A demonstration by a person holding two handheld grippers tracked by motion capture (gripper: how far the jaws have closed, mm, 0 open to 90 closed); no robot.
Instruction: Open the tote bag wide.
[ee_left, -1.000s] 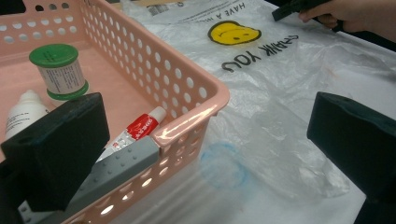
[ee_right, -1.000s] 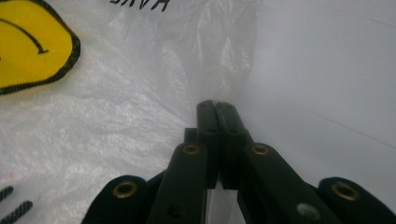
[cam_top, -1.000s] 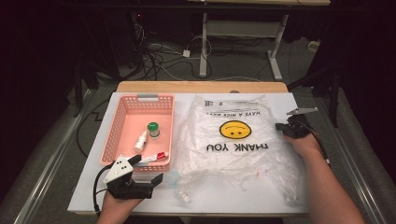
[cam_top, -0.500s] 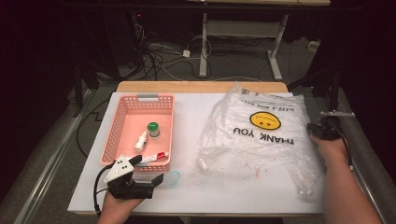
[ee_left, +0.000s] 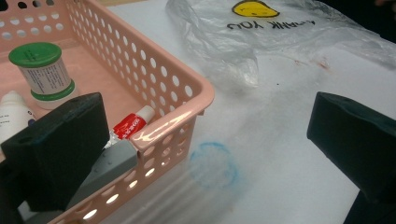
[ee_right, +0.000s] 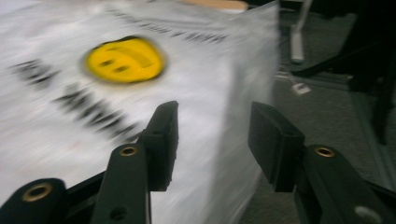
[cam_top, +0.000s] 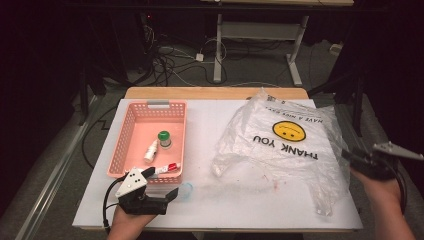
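Observation:
A clear plastic bag (cam_top: 285, 145) with a yellow smiley and "THANK YOU" print lies spread over the right half of the white table (cam_top: 225, 210). My right gripper (cam_top: 349, 157) hangs just past the table's right edge. Its jaws have just been opening, and in the blurred right gripper view (ee_right: 212, 121) they stand apart with the bag's edge (ee_right: 93, 116) between them, not pressed. At the near left my left gripper (cam_top: 164, 184) is open wide. One jaw is over the pink basket's (ee_left: 187, 88) near corner, the other over bare table.
In the basket (cam_top: 120, 145) lie a green-capped bottle (cam_top: 164, 138), a small white bottle (cam_top: 151, 151) and a red-and-white tube (cam_top: 167, 168). A small clear bluish round thing (cam_top: 186, 190) sits on the table beside the basket's near corner. Table legs and cables are beyond the far edge.
My right gripper has moved right and nearer, past the table edge, dragging the bag rightward with it. Its jaws have gone from shut to apart. The left gripper has stayed put.

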